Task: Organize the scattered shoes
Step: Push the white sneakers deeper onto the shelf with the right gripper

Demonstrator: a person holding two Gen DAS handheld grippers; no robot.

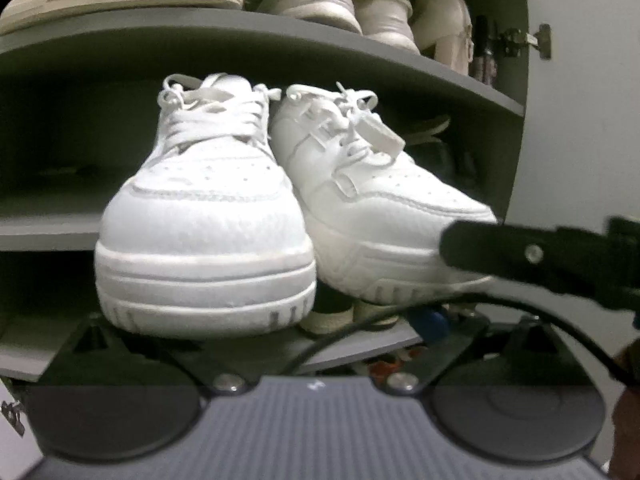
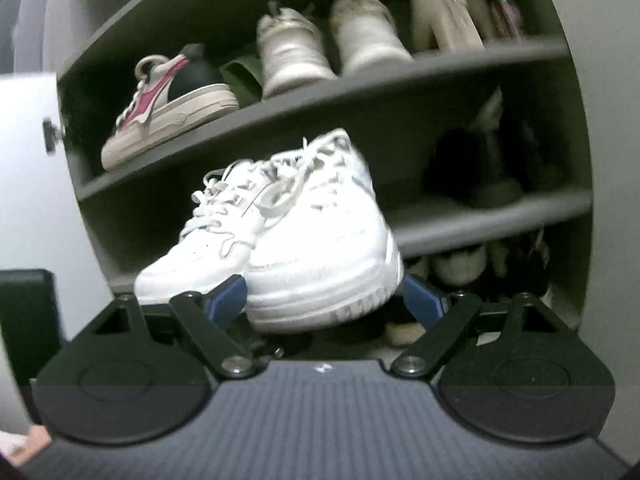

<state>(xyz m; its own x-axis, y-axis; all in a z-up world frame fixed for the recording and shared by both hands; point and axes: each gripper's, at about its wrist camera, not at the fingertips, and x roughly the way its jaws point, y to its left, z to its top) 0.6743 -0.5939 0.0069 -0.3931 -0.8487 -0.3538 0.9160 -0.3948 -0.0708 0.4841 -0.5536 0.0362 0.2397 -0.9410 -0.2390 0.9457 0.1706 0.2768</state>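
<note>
Two white lace-up sneakers sit side by side on the middle shelf (image 1: 460, 84) of an open grey shoe cabinet, toes poking out past the shelf's front edge. Seen from the left wrist, one sneaker (image 1: 204, 216) fills the centre and its partner (image 1: 360, 200) touches it on the right. From the right wrist, the same pair appears as a near shoe (image 2: 320, 240) and a farther one (image 2: 200, 248).

The right gripper (image 2: 324, 300) has its jaws spread wide, one blue pad (image 2: 226, 300) on either side of the near shoe's toe; the pads do not appear to press it. The left gripper's fingers are hidden beneath the centre sneaker, so whether it is open or closed cannot be told.

The shelf above holds a sneaker with a pink stripe (image 2: 160, 108), two pale sneakers (image 2: 288, 52) and beige boots at the right. Only the right wrist view shows a dark shoe (image 2: 476, 172) farther along the middle shelf. Only the left wrist view shows the cabinet door's hinge (image 1: 528, 40) and the right gripper's black arm (image 1: 540, 252) beside the partner shoe.
</note>
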